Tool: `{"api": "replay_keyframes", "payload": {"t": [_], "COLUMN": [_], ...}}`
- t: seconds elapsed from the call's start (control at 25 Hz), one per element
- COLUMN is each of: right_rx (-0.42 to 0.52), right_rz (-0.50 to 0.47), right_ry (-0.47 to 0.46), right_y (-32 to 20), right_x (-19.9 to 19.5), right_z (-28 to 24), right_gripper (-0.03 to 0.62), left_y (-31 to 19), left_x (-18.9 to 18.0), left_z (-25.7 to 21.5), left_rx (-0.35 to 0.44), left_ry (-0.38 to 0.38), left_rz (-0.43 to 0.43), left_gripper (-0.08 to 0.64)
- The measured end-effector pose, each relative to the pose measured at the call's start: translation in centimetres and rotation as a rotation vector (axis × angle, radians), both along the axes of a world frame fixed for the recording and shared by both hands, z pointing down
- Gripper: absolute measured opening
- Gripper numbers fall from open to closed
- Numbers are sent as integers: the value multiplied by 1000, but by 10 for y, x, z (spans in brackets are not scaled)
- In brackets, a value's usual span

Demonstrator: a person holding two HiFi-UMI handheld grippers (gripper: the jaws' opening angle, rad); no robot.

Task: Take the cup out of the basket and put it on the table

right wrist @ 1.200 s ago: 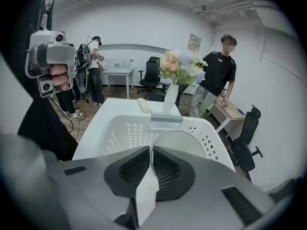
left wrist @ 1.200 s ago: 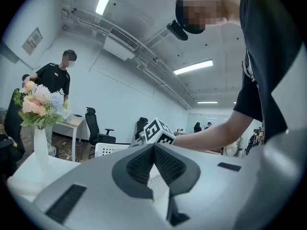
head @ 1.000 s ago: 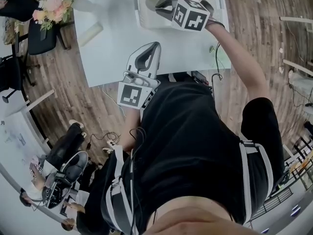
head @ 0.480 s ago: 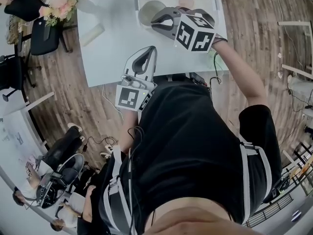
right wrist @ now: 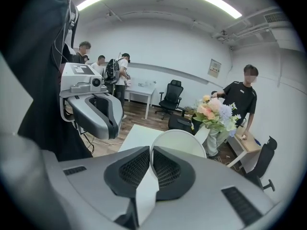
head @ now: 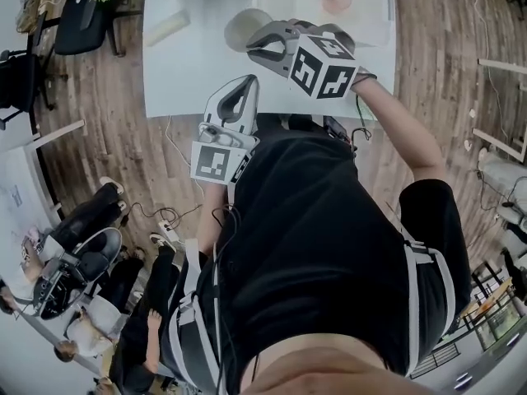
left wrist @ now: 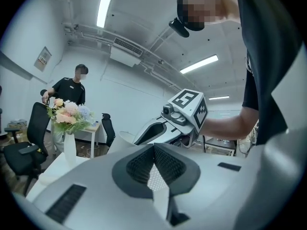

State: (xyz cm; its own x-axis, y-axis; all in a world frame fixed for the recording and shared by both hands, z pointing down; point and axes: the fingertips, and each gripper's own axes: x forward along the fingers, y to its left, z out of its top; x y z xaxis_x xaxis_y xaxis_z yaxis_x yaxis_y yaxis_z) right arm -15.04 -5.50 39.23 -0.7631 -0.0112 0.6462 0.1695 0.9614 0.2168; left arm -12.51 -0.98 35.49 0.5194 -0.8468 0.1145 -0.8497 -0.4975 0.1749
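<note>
Cup (head: 244,25) and right claw (head: 254,43) are joined: in the right gripper view we see the cup's thin pale wall pinched between the two ribbed pads, with the rest of the cup bulging just beyond the fingertips. From the head view we place the cup outside the basket (head: 389,15), just beside the basket's left wall, over the middle of the white tabletop (head: 181,81) and closer to its far edge than to its near one; we cannot tell whether its base touches the surface. The basket sits toward the tabletop's right edge, and a pink thing (head: 336,0) lies inside it. Our left claw (head: 249,82) hangs over the near edge of the tabletop, well short of the cup and pointing roughly toward it; in the left gripper view we see its pads pressed together with nothing between them. A pale cylinder (head: 169,30) lies near the tabletop's left edge, and flowers (right wrist: 213,111) stand beyond the far left corner.
</note>
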Motion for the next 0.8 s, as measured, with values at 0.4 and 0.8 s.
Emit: {"api": "replay_keyframes", "payload": {"t": [0.4,0.8], "right_rx": [-22,19], "right_rz": [-145,-179], "right_ry": [83,224], "right_y": [41,59], "right_x": [-49,-70], "right_z": [46,133], "right_gripper": [38,38], "left_y": [27,32], "left_x": [-61,-87], "left_z": [23,37], "left_rx": [-55,-81], "left_ry": [-3,-8], "left_rz": [-185,-242], "left_gripper": [21,21]}}
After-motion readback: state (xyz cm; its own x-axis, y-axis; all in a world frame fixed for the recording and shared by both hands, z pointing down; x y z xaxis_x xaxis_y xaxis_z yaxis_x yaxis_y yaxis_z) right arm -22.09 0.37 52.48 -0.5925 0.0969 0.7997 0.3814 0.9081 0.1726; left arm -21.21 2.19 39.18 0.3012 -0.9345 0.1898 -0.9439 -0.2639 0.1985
